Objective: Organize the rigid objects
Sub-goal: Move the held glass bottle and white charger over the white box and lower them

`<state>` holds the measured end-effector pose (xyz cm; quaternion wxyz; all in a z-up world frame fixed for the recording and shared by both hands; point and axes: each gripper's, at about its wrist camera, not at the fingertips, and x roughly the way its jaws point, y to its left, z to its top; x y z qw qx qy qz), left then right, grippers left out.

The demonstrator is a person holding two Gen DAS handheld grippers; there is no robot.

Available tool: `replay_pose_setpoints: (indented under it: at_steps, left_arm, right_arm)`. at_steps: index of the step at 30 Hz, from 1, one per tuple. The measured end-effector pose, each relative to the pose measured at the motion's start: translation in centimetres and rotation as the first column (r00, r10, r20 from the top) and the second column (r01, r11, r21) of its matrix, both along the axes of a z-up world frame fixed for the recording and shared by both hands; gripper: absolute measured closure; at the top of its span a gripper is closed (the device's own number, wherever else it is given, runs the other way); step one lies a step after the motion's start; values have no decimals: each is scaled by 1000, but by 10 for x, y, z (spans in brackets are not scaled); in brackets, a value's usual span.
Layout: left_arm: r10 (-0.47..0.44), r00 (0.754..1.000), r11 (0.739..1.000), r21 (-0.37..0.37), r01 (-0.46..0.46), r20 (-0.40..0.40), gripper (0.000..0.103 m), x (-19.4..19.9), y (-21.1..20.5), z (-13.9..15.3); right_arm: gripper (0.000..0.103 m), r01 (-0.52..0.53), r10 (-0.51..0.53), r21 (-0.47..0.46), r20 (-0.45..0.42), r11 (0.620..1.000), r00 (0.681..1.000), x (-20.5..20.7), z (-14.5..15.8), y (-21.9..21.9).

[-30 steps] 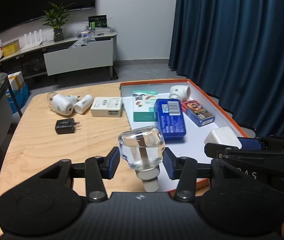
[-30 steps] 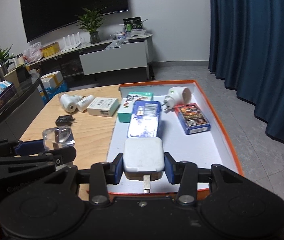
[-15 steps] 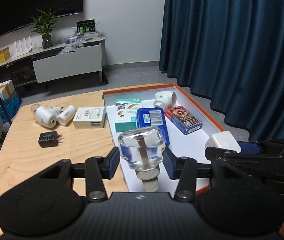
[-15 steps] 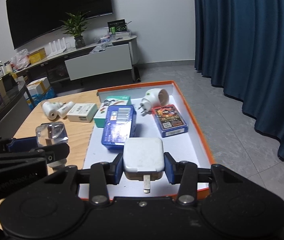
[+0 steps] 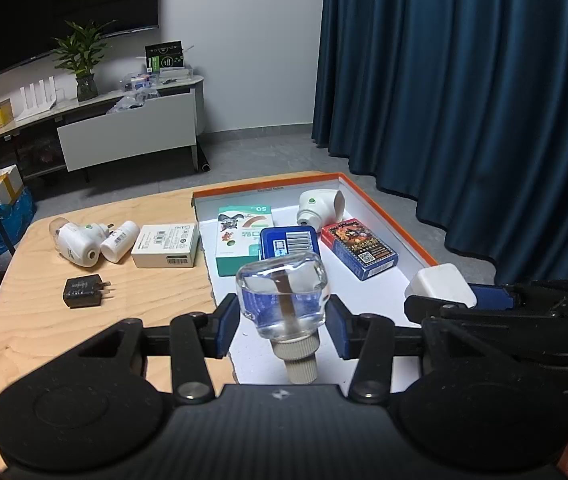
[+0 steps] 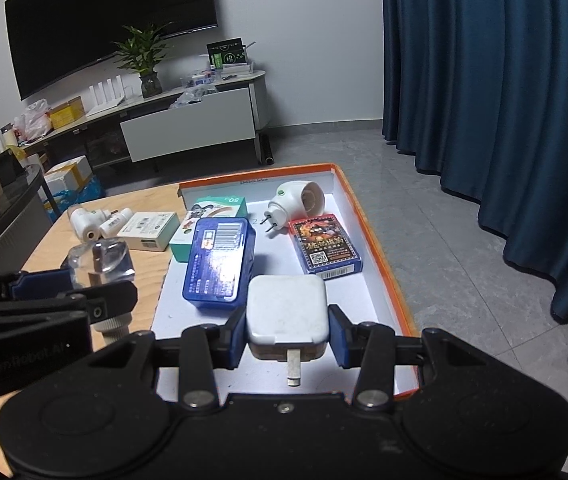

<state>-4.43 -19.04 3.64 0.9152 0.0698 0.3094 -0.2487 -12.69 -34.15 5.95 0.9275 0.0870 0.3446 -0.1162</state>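
Holding 1 item apiece, the 2 grippers hang above the near end of the orange-rimmed tray (image 6: 384,240). The left gripper (image 5: 284,322) has its jaws closed against the flat sides of a clear bottle (image 5: 284,292), cap pointing back toward the camera, liquid and a wick visible inside. It hangs over the tray's near left corner. That bottle looks hard, smooth and breakable, probably slick under the pads and heavier than it seems with the fluid sloshing; gripping the broad flat faces, as now, seems the safest hold, not the ribbed cap.

The right gripper (image 6: 287,334) clamps a white charger (image 6: 287,308) by its 2 opposite sides, prong toward the camera, above the near middle of the tray. This one looks light, stiff and tough, with rounded glossy edges that might slide if squeezed off-centre.

Already lying in the tray are a blue tin (image 6: 219,264), a card box (image 6: 324,246), a teal carton (image 6: 213,214) and a white plug-in (image 6: 294,200). Bare floor shows at the near right, which looks like the obvious landing spot.
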Motion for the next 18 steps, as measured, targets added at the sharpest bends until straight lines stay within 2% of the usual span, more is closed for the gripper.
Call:
replay_pose_setpoints:
  at_steps: [18]
  left_arm:
    - [11, 1000, 1000, -3, -11, -9, 56, 13, -6, 2]
  right_arm:
    - [52, 3, -3, -2, -3, 1000, 1000, 13, -2, -10]
